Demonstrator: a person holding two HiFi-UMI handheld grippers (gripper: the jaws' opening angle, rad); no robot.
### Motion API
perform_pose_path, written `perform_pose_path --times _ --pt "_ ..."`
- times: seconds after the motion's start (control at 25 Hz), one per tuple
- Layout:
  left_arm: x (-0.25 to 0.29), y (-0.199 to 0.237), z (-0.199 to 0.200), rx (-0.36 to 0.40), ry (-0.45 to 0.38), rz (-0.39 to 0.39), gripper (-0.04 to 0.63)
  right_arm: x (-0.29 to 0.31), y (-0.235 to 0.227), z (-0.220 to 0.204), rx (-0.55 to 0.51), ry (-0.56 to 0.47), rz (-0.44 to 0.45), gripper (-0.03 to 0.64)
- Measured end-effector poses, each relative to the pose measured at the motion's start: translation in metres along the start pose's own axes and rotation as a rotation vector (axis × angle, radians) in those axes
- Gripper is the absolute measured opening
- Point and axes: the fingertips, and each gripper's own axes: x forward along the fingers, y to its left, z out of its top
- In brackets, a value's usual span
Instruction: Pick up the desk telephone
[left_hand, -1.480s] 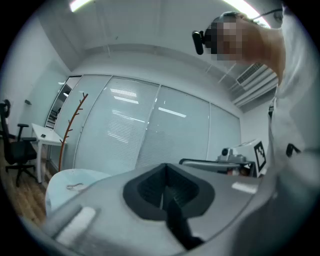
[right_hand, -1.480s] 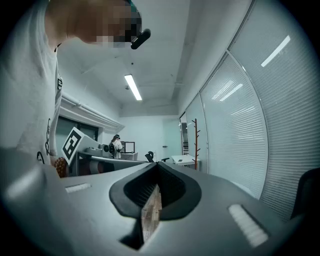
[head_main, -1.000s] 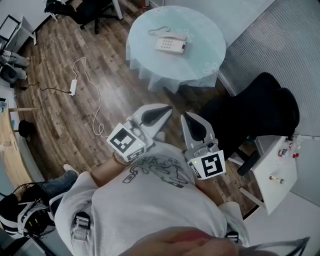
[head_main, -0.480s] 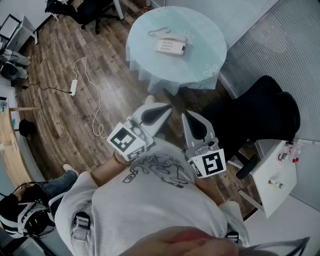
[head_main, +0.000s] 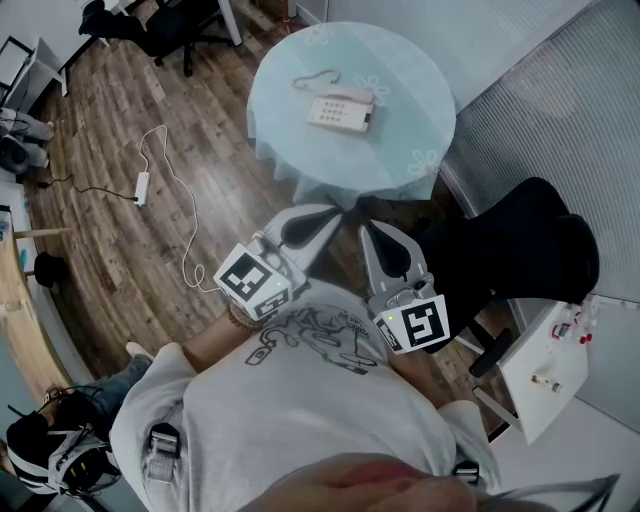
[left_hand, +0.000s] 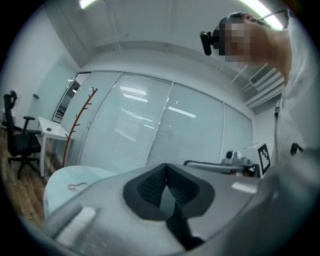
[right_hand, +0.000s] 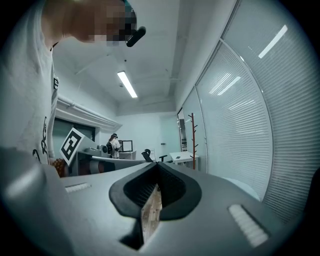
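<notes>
The desk telephone (head_main: 340, 108) is off-white, with its handset on the cradle and a curled cord (head_main: 314, 78) behind it. It sits on a round table (head_main: 400, 150) covered in pale blue cloth, at the top of the head view. Both grippers are held level in front of the person's chest, short of the table's near edge. My left gripper (head_main: 330, 215) is shut with nothing in it, and my right gripper (head_main: 370, 232) beside it is shut and empty too. The left gripper (left_hand: 167, 172) view shows the table's edge (left_hand: 62, 180) low at left. Behind the right gripper (right_hand: 156, 174), wooden floor shows through the slit.
A black office chair (head_main: 520, 240) stands right of the grippers, close to the table. A white power strip with its cable (head_main: 141, 186) lies on the wooden floor at left. A white desk (head_main: 545, 365) is at the lower right. A coat rack (left_hand: 80, 120) stands beyond the table.
The person has stepped toward the table with both grippers. The table and telephone now sit lower and larger in the head view. Both grippers stayed shut.
</notes>
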Motion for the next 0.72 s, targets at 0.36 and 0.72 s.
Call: perform_pose_path --times 0.36,0.72 --pt "0.044 0.119 0.037 -0.012 0.008 -0.018 0.002 0.121 -0.058 0.016 -0.007 0.016 -0.010 0.006" --pt "0.084 0.237 0.077 -0.035 0.016 -0.040 0.002 0.238 -0.111 0.029 -0.012 0.044 -0.048 0.006"
